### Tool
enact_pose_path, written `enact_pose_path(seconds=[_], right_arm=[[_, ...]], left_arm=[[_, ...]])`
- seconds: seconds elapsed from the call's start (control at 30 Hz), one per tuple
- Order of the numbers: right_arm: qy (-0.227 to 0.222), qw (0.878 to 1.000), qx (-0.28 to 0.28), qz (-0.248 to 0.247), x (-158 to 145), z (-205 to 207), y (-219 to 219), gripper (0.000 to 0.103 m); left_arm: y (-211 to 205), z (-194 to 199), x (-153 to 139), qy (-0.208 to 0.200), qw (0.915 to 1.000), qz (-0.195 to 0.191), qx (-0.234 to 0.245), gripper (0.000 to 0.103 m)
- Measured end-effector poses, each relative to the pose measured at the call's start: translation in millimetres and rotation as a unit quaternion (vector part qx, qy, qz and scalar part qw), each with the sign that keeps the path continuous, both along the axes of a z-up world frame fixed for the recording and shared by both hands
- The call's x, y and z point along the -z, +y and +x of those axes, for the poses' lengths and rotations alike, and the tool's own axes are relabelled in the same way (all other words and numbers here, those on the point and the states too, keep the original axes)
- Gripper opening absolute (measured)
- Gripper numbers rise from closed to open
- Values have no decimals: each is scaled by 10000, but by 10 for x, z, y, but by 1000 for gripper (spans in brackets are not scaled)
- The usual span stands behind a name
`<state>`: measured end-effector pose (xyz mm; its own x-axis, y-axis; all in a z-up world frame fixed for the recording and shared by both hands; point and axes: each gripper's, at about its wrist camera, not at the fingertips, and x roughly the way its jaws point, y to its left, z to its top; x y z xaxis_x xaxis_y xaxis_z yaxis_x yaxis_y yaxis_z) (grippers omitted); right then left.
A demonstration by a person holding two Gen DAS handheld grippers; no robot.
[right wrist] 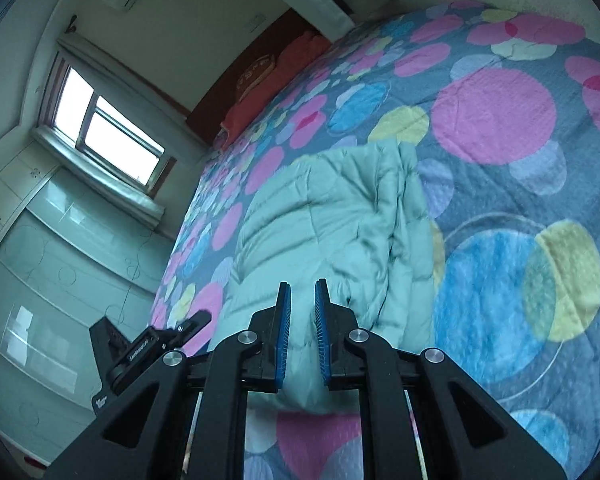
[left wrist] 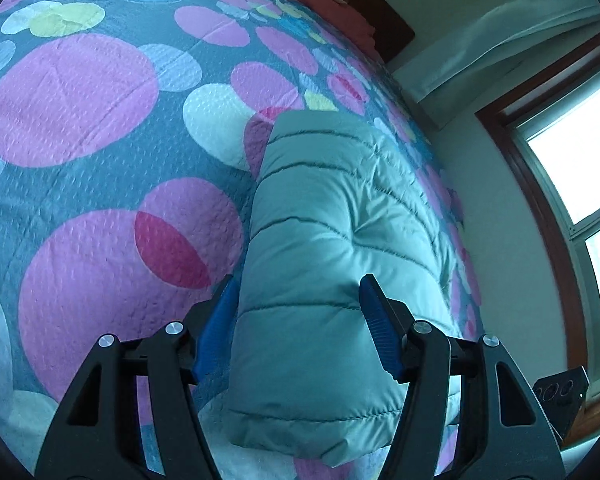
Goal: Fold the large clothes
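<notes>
Quilted bedspread (left wrist: 72,100), all pink and blue circles, fills both views, and the mint puffer jacket (left wrist: 332,248) lies on it, folded into a long narrow bundle running from six toward twelve o'clock. By my reading the side folds are done and the lengthwise fold comes next. Left gripper (left wrist: 300,320) hovers with jaws spread either side of the bundle, not pinching. Right gripper (right wrist: 302,332) is nearly clenched on nothing. Next: grab the near hem and carry it up.
</notes>
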<state>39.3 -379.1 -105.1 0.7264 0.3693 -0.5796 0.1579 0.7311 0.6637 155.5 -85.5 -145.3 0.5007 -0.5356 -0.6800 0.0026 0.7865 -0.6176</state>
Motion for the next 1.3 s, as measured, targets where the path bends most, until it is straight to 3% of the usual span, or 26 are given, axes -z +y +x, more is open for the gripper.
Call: enact_pose_path(seconds=[0.1, 0.23, 0.43, 0.53, 0.6, 0.63, 0.83, 0.93, 1.03, 1.17, 1.3], right_arm=[[621, 9976, 41, -297, 301, 33, 61, 10], [794, 9963, 59, -323, 585, 79, 66, 5], [724, 9973, 89, -75, 493, 16, 16, 10], [486, 9984, 251, 125, 335, -43, -74, 25], [291, 9983, 461, 195, 239, -35, -165, 56], [216, 9980, 564, 186, 202, -7, -217, 59], [156, 9936, 925, 625, 248, 444, -497, 62], [334, 9921, 935, 764, 350, 702, -573, 63], [528, 9905, 881, 914, 504, 887, -595, 63], [549, 9901, 805, 1013, 649, 973, -600, 63], [416, 9871, 769, 1344, 765, 963, -594, 63]], left_arm=[[-42, 17, 118, 183, 9997, 143, 12, 62], [-137, 51, 190, 144, 9986, 467, 208, 63], [120, 79, 92, 279, 9996, -67, 18, 62], [250, 105, 4, 182, 9987, -404, -266, 62], [272, 196, -30, 207, 9975, -600, -314, 64], [277, 253, -45, 236, 9967, -703, -344, 68], [165, 682, 44, 542, 9925, -1067, -231, 72], [58, 814, 160, 777, 9913, -1065, -50, 73], [-12, 895, 263, 945, 9895, -1097, 21, 80], [-45, 960, 369, 1095, 9850, -1336, 35, 86], [-87, 981, 366, 1011, 9858, -1334, 152, 87]])
